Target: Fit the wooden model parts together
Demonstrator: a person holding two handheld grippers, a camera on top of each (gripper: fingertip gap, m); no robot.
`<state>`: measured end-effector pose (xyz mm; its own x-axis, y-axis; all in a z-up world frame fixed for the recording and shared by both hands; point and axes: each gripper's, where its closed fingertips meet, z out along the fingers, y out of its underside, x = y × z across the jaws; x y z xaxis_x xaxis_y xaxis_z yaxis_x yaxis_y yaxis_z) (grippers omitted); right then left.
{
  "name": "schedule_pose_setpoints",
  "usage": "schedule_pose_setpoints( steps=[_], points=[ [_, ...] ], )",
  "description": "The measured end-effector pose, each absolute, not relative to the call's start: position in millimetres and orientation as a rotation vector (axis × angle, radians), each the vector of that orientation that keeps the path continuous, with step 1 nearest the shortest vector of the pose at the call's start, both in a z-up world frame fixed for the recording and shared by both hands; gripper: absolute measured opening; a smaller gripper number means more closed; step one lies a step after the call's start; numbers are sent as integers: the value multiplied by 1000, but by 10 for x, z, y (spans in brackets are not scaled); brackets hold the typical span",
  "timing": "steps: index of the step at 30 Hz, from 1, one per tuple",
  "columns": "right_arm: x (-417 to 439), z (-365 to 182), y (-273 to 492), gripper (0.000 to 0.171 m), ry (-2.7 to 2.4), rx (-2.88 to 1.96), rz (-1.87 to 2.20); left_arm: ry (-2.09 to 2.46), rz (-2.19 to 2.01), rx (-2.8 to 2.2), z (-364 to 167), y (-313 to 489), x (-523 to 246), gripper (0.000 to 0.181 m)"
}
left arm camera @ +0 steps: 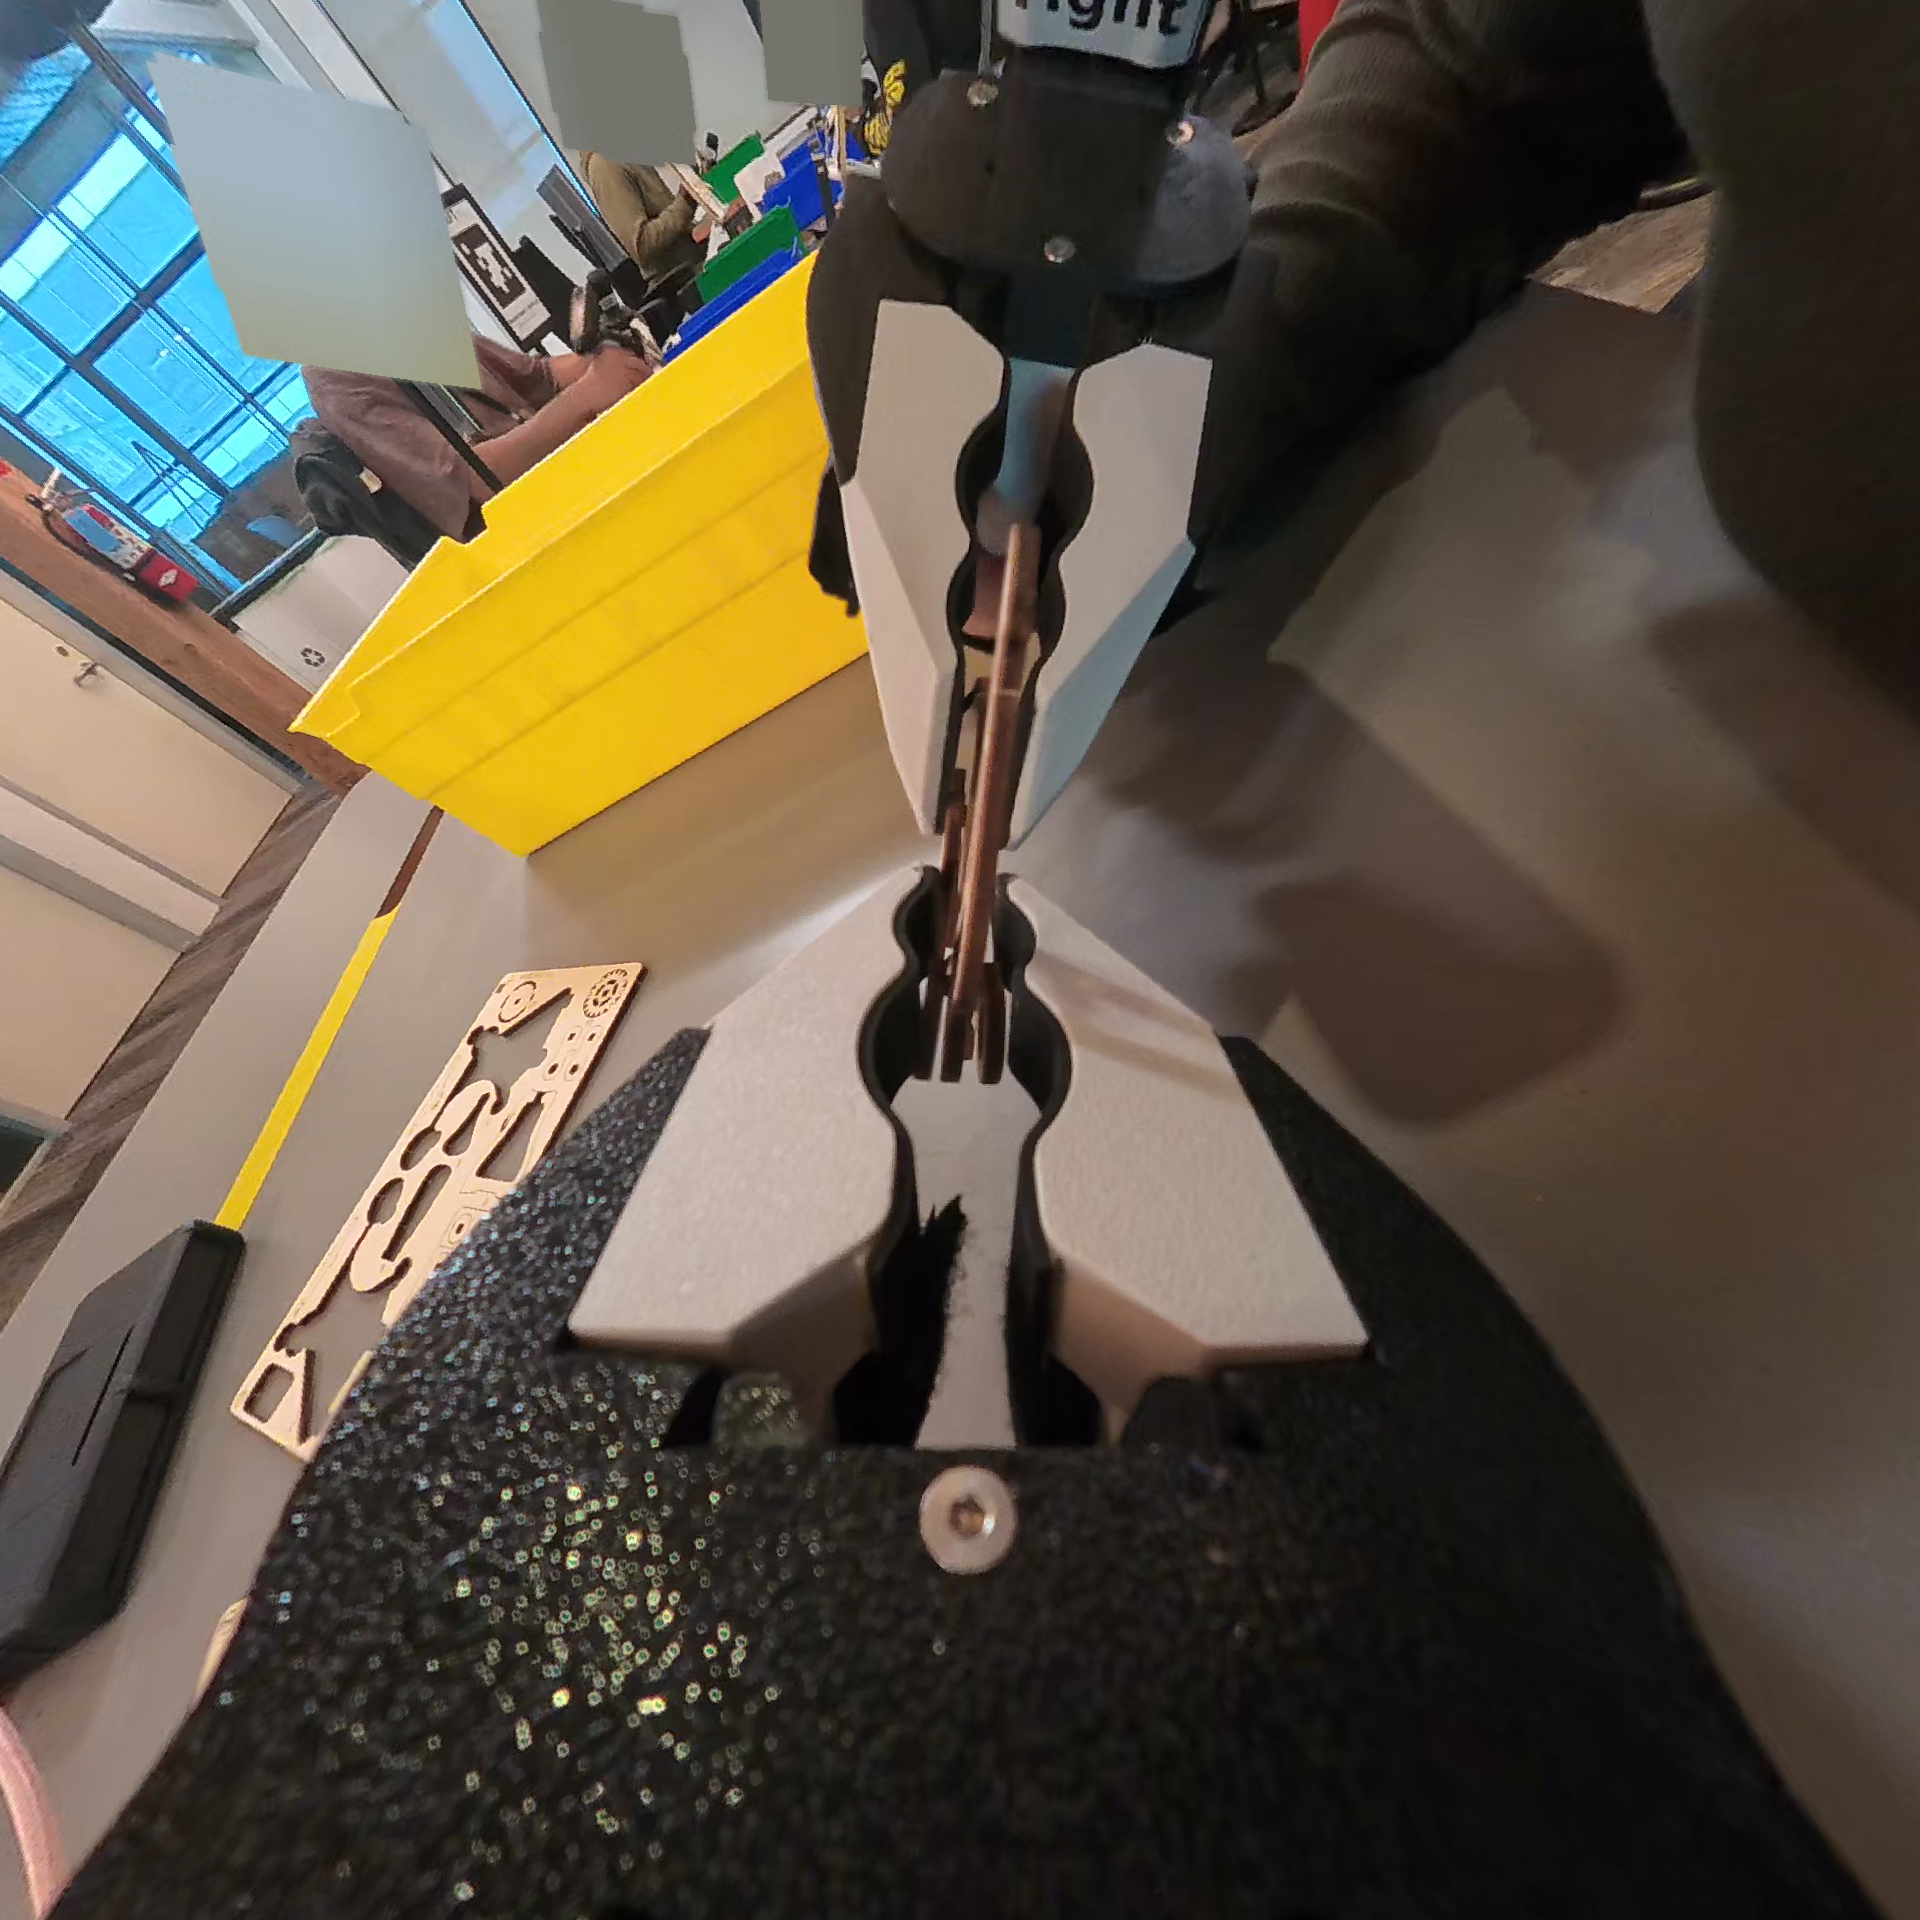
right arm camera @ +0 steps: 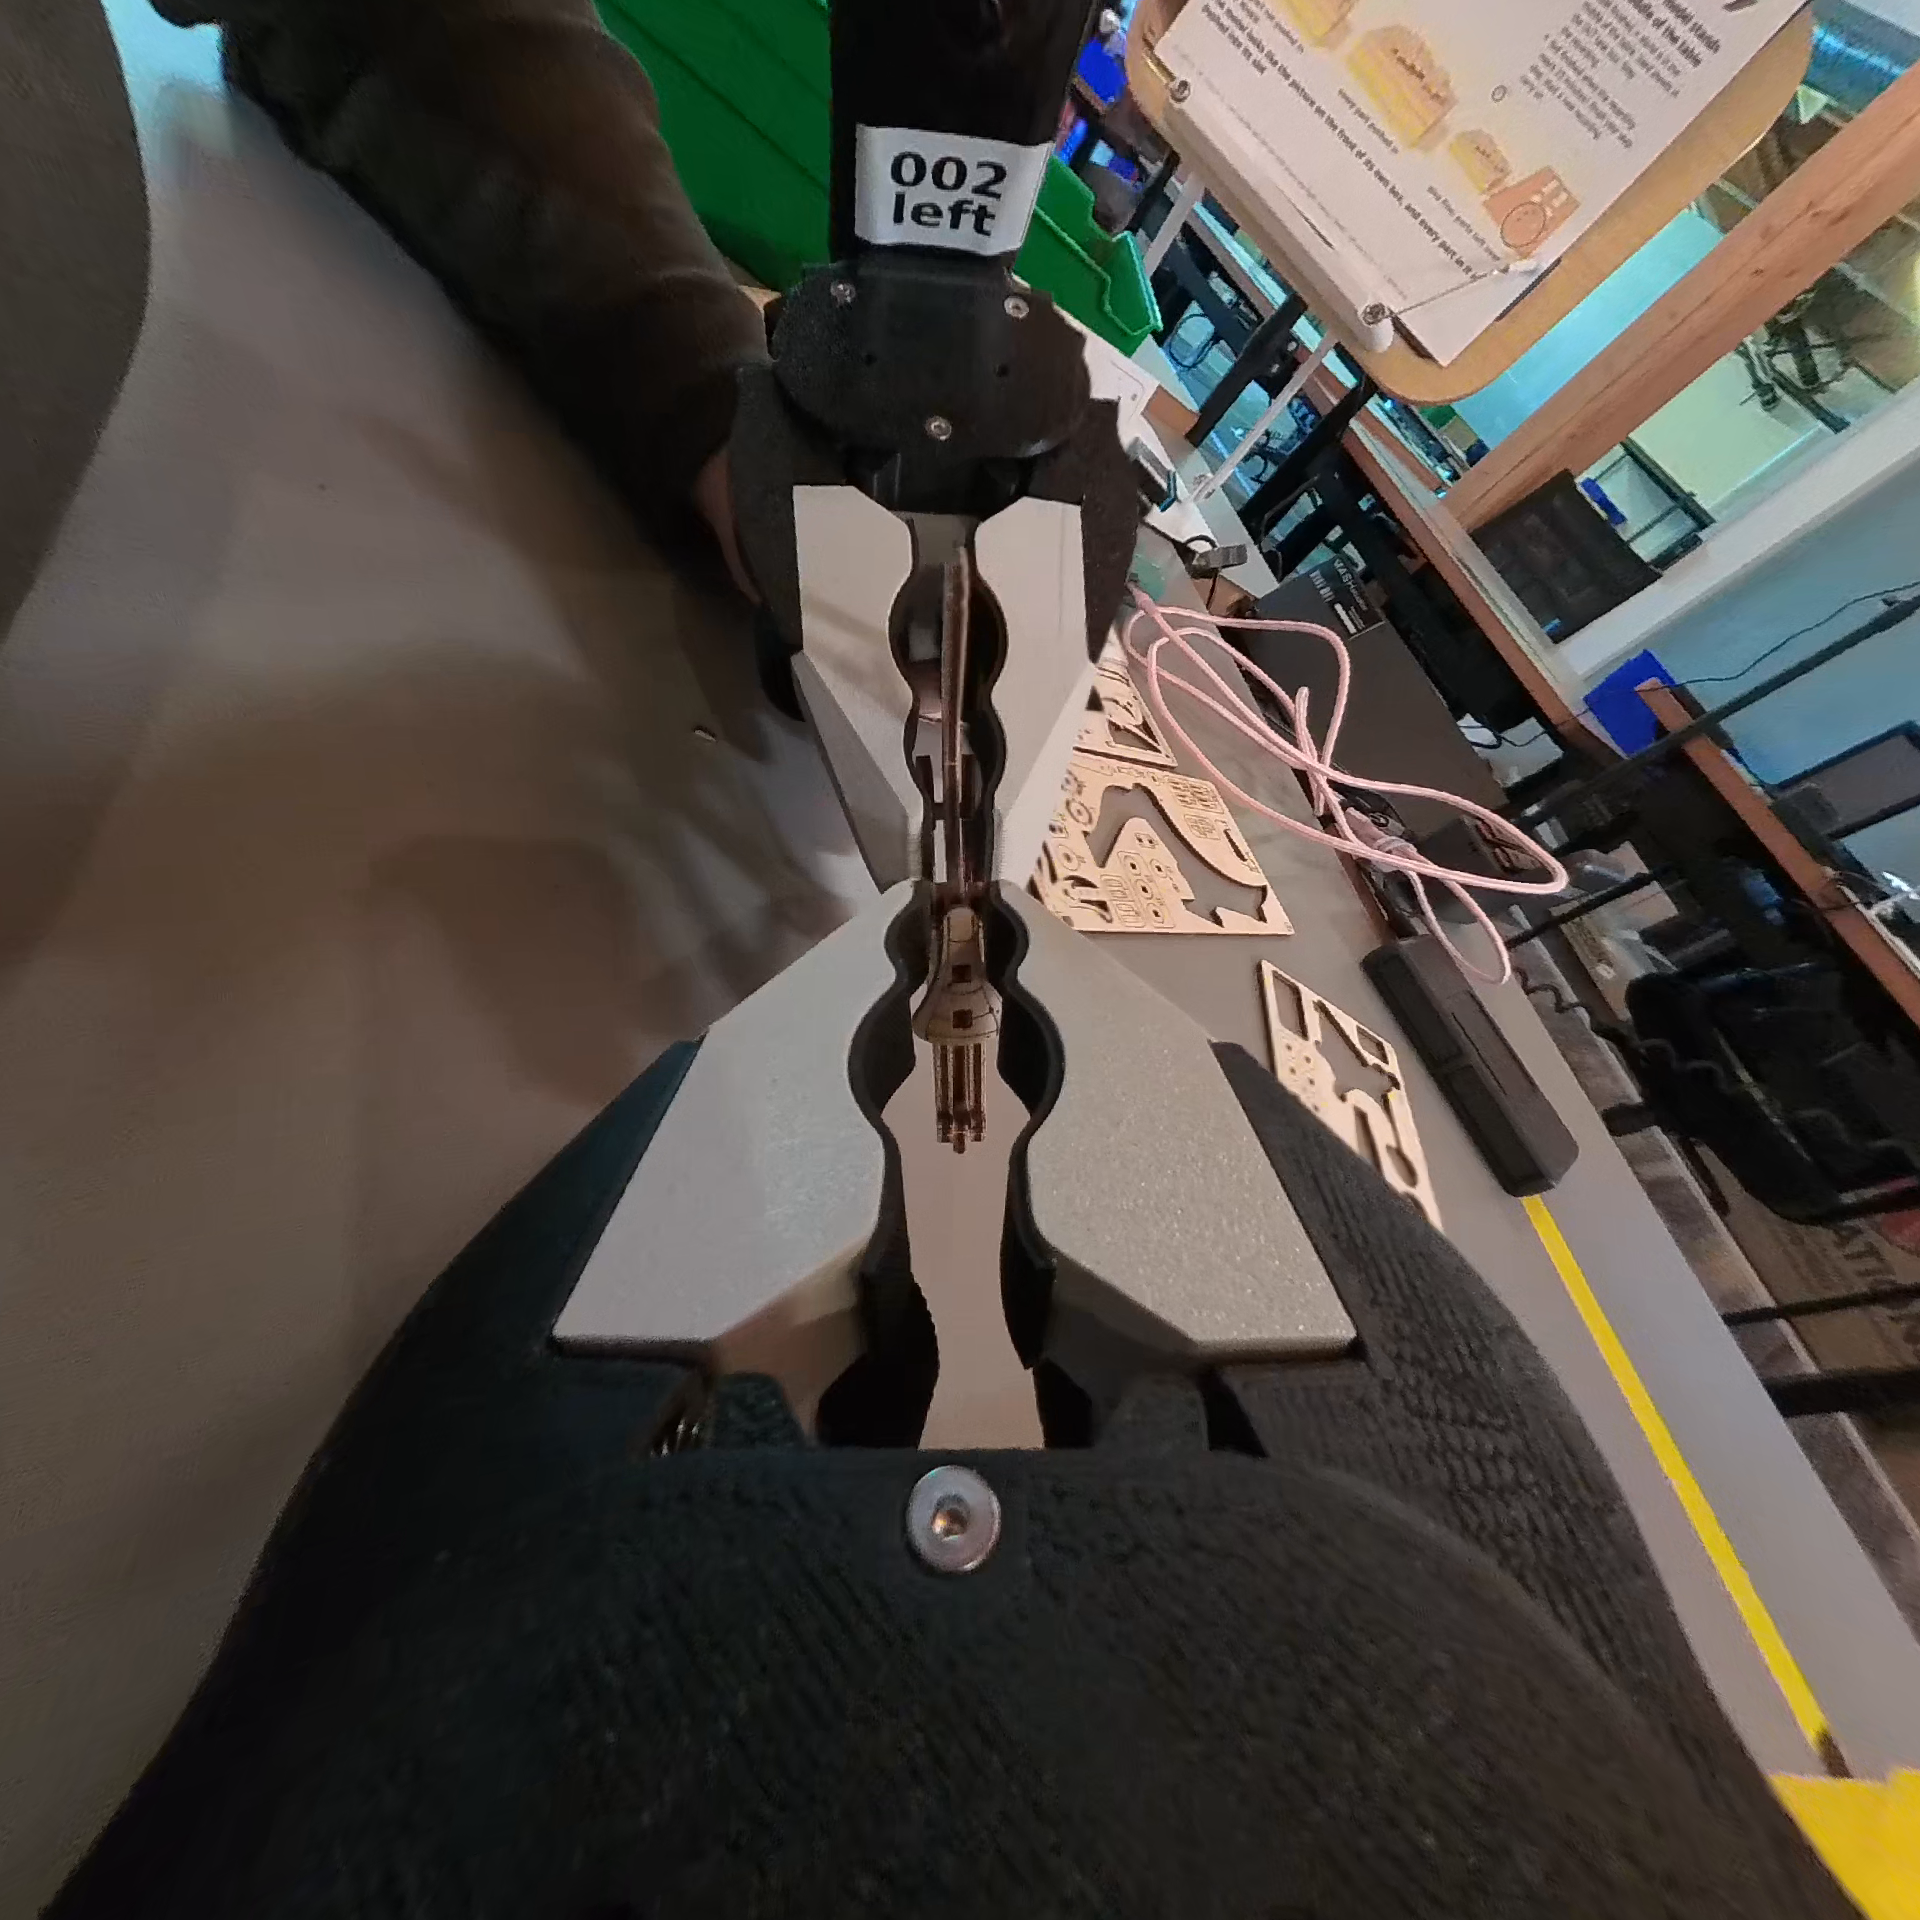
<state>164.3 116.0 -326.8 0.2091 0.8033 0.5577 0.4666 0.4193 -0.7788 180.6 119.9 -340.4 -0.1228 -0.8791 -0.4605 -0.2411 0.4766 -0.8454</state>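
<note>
The two grippers face each other tip to tip above the grey table [left arm camera: 1455, 727]. My left gripper [left arm camera: 961, 888] is shut on the near end of a thin layered wooden model part [left arm camera: 966, 1023], seen edge-on. My right gripper [left arm camera: 971, 826] is shut on a flat wooden piece [left arm camera: 1013, 644] that runs down into the same stack. In the right wrist view my right gripper [right arm camera: 951, 891] is shut on a small wooden assembly [right arm camera: 956, 1023] with prongs. The left gripper [right arm camera: 940, 868] opposite is shut on a dark wooden plate [right arm camera: 951, 644]. The joint between the parts is hidden by the fingertips.
A yellow bin [left arm camera: 623, 623] stands at the table's far left. A wooden sheet with cut-outs [left arm camera: 447, 1174] and a black box [left arm camera: 94, 1434] lie beside a yellow tape line. Other wooden sheets [right arm camera: 1153, 852], a pink cable [right arm camera: 1351, 748], another black box [right arm camera: 1465, 1049] and a green bin [right arm camera: 727, 135] show in the right wrist view. The tips of both grippers are at nearly the same place.
</note>
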Motion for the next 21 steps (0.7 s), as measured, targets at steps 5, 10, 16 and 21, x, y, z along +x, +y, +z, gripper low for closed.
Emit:
schedule_pose_setpoints(
  steps=[5, 10, 16, 21],
  points=[
    [1660, -3230, 1125, 7, -1403, -1213, 417, 1605, -760, -964, -3337, 1173, 1775, 29],
    [1737, -3176, 1143, 7, -1354, -1230, 502, 1575, -747, -952, -3284, 1257, 1663, 39],
    [1725, -3194, 1101, 7, -1389, -1198, 472, 1607, -747, -922, -3311, 1207, 1654, 21],
    [1737, -3198, 1100, 7, -1392, -1197, 466, 1629, -720, -903, -3337, 1177, 1663, 9]
  ],
)
